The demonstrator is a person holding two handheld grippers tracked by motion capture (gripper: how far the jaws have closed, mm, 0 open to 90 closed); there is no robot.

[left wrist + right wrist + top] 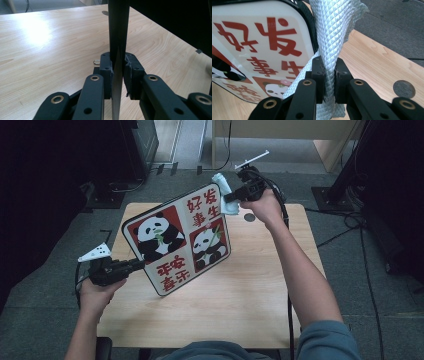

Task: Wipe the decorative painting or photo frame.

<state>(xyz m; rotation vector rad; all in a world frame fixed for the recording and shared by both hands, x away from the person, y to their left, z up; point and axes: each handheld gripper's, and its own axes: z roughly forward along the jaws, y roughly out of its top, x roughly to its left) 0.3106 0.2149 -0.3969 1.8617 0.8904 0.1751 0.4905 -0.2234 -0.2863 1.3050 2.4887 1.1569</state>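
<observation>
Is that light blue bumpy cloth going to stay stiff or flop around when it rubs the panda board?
Probably floppy: the light blue waffle-textured cloth bunches and twists between the right gripper's jaws. It likely bends against the flat panda-printed board's edge, which looks stiff. Its bumpy weave probably grips rather than slips.

Tray (177, 240): red-white panels, black-white pandas; cloth (332, 37): pale blue, diamond-textured.

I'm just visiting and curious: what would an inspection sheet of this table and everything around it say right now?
Surface: pale wooden table, bare apart from a round grey disc.
Job's things: panda tray held tilted off the table; light blue cloth at its top corner.
Clutter: nothing seen.
Grippers: left gripper shut on the tray's edge; right gripper shut on the cloth.
Cables: black cable along the right forearm; more on the floor.
Surroundings: grey carpet, wooden furniture behind.
</observation>
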